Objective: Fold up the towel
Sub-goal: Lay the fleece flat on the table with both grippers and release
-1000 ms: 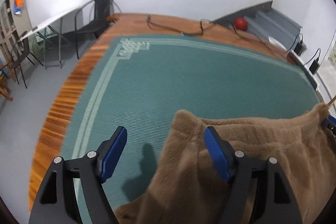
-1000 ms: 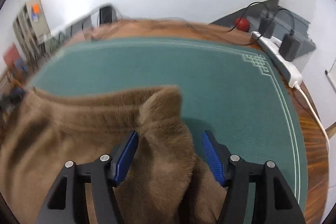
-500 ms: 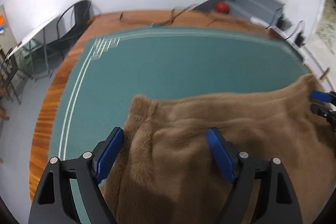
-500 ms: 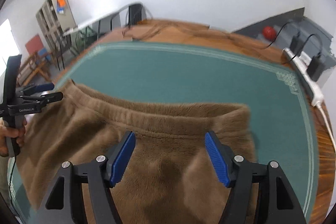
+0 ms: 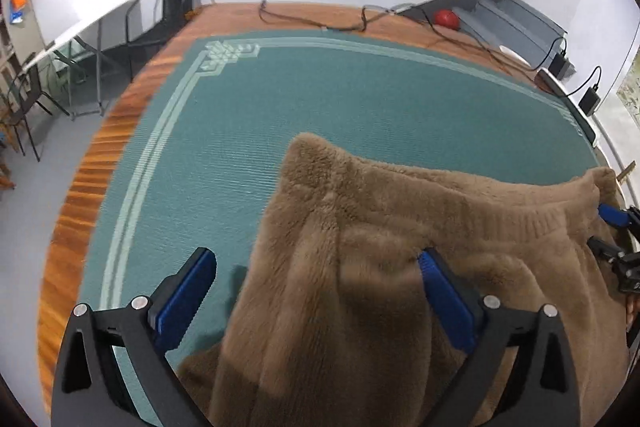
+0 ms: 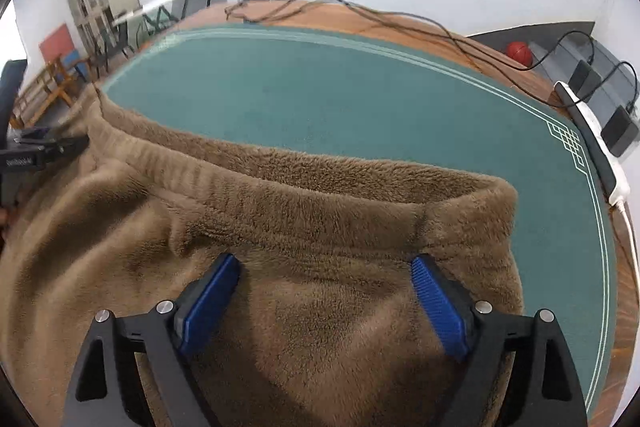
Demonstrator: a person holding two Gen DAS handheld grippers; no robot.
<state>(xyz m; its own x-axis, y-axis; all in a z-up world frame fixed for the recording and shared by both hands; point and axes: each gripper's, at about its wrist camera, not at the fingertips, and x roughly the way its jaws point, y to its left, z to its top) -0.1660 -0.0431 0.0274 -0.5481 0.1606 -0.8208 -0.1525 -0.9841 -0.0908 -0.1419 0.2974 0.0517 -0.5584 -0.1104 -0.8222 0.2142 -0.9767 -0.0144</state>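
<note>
A fluffy brown towel (image 5: pixel 400 227) lies on the green mat (image 5: pixel 280 115), its ribbed hem (image 6: pixel 280 187) running across the far side. My left gripper (image 5: pixel 316 291) is open above the towel's left corner, which rises between the blue pads; the right pad (image 5: pixel 444 303) touches the pile. My right gripper (image 6: pixel 324 303) is open over the towel's right part, with both pads (image 6: pixel 208 303) resting on the fabric. Each gripper shows in the other's view: the right gripper (image 5: pixel 614 231) at the towel's far corner, the left gripper (image 6: pixel 40 151) at the left edge.
The mat covers a wooden table (image 5: pixel 100 155). Cables (image 6: pixel 360 11) trail along the back edge. A white power strip (image 6: pixel 592 139) with black adapters lies at the right edge. Chairs (image 5: pixel 160 15) and a red ball (image 5: pixel 446 19) stand beyond the table.
The right corner, bunched between the right fingers a second ago, now lies spread with a straight hem. The left view swung right, then back left. Both grippers stayed open.
</note>
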